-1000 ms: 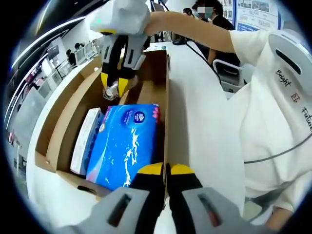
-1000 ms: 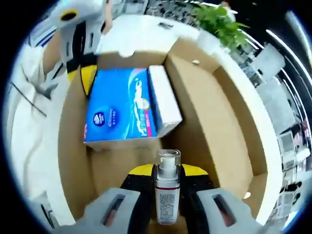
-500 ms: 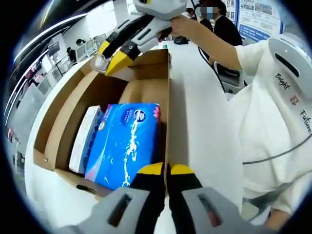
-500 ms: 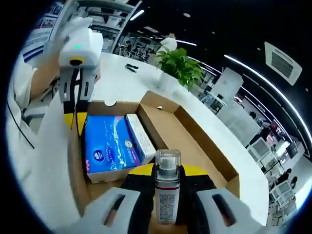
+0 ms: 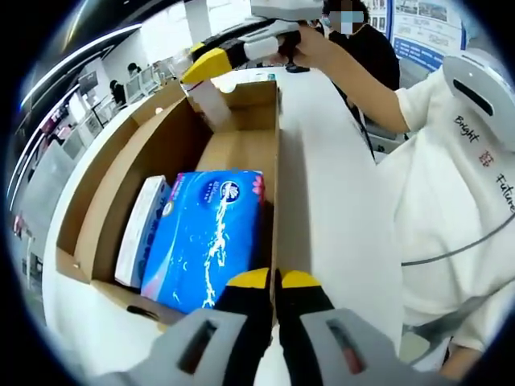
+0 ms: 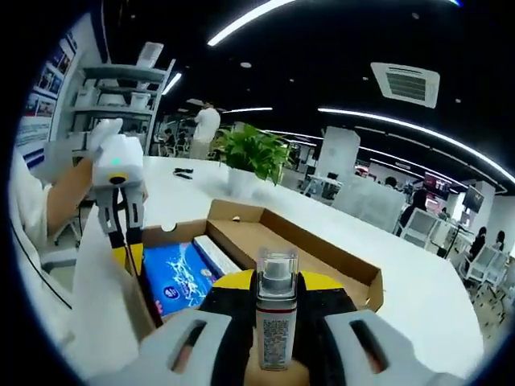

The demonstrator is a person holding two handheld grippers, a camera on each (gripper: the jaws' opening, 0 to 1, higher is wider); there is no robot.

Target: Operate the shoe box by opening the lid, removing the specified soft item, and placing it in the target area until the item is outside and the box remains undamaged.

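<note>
The cardboard shoe box (image 5: 121,177) lies open on a white table. In it a blue soft tissue pack (image 5: 205,237) lies beside a slim white carton (image 5: 141,229). My left gripper (image 5: 273,281) is shut on the edge of the upright lid (image 5: 276,161), at the near end of the box. In the right gripper view, the left gripper (image 6: 127,257) stands over the lid (image 6: 100,314) next to the blue pack (image 6: 181,277). My right gripper (image 6: 276,281) is shut on a small clear pump bottle (image 6: 276,322), above the box (image 6: 322,249). The right gripper (image 5: 201,74) shows over the box's far end.
A person in a white shirt (image 5: 451,185) stands close on the right of the box. A potted plant (image 6: 253,153) stands on the table (image 6: 418,281) beyond the box. Shelves, desks and other people are far behind.
My right gripper has lifted the pump bottle up out of the box and tilted towards the room. The left gripper has kept still on the lid.
</note>
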